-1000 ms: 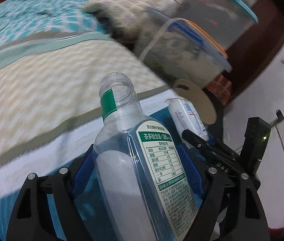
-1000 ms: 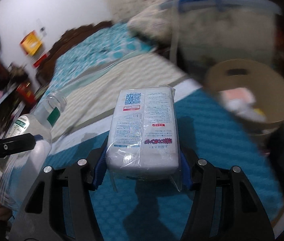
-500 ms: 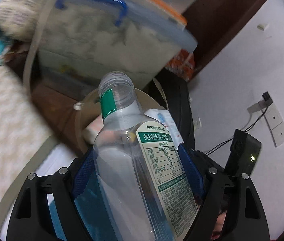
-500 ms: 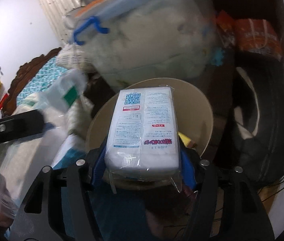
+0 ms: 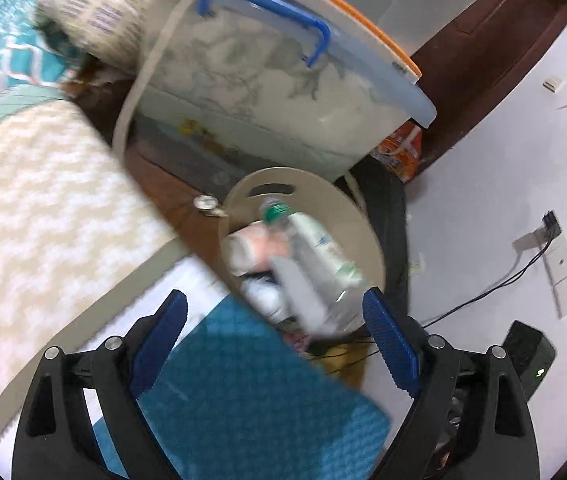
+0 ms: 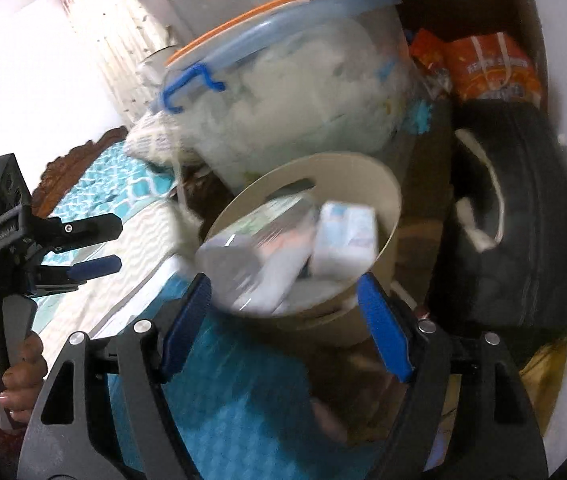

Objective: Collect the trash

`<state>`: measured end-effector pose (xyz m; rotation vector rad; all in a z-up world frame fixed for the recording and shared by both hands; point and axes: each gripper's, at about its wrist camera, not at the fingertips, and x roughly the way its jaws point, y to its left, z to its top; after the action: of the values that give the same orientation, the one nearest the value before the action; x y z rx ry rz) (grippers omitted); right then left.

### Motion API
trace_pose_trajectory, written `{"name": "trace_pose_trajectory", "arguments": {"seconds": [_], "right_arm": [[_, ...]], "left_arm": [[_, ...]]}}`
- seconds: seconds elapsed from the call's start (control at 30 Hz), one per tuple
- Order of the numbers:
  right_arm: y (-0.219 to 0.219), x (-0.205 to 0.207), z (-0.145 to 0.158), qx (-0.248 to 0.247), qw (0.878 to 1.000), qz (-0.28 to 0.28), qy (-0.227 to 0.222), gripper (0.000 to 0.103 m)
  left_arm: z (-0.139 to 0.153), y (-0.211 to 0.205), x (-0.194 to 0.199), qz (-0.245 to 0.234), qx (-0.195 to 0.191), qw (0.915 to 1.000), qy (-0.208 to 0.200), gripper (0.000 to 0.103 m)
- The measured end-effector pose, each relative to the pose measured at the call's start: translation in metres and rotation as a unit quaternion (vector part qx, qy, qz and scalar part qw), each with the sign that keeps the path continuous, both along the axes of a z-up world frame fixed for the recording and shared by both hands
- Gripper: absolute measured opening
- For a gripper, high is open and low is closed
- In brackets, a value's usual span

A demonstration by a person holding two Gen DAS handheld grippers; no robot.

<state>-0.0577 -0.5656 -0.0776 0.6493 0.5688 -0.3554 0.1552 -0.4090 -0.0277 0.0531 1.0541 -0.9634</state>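
Both items released over the beige bin (image 5: 371, 240), so this drop looks done; whether more trash is left on the bed (image 5: 35, 208) can't be seen. Clear bottle (image 5: 315, 264) (green neck band, no cap) lies blurred in the bin's mouth, probably mid-fall; white packet (image 6: 343, 236) beside it. Left gripper (image 5: 275, 332) and right gripper (image 6: 283, 320): jaws just widened, nothing between them.

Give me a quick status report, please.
Both claws, left and right, just opened, empty. Bottle and packet dropping into bin. Nothing blocking.
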Motion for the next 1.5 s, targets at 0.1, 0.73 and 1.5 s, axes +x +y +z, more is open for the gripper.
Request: {"name": "trace_pose_trajectory", "arguments": {"seconds": [0.1,0.73,1.5], "right_arm": [[0.030,-0.004,0.001,0.006,1.000,0.025,0.003,0.077],[0.182,0.003,0.033,-0.003,0.991,0.137,0.006,0.077],[0.216,-0.031,0.064,-0.002,0.991,0.131,-0.003,0.078]], "left_arm": [[0.004,0.035,-0.018,0.018,0.018,0.9990,-0.037,0.085],[0.009,0.253,-0.077,0.190,0.090,0.9660,-0.151,0.086],[0.037,0.306,-0.112,0.254,0.108,0.9403,-0.198,0.094]]}}
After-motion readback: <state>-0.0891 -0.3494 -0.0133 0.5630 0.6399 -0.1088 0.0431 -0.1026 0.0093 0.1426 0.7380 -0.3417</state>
